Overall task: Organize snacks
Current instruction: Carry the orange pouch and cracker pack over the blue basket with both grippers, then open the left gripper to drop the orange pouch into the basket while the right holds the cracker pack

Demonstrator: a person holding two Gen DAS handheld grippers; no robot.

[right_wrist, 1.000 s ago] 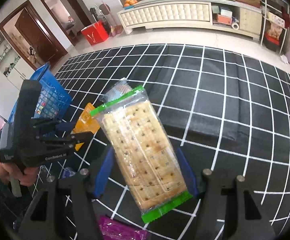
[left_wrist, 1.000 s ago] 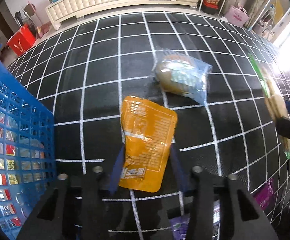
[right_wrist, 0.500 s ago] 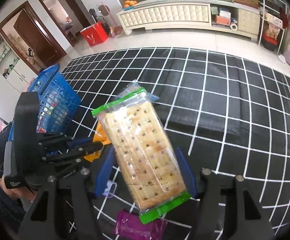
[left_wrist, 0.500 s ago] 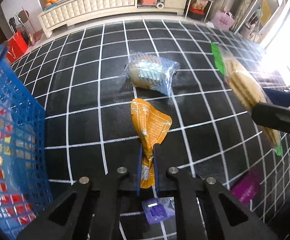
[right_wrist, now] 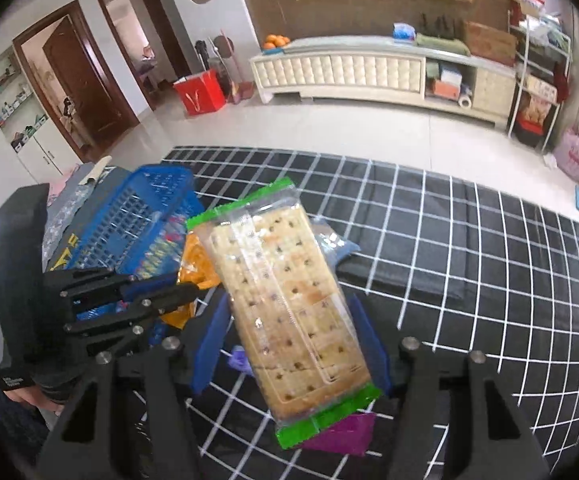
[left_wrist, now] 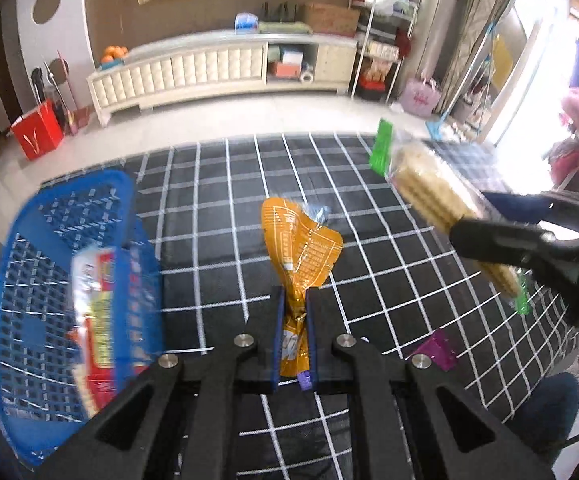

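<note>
You are pinching the orange pouch in your left gripper and clamping the cracker pack in your right gripper, both raised to clear the blue basket at your left.

Open checkered mat lies at twelve o'clock; a blue basket blocks nine o'clock; a purple packet lies at four o'clock.

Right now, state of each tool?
Left tool: closed on the orange pouch, lifted.
Right tool: closed on the cracker pack, lifted.
</note>
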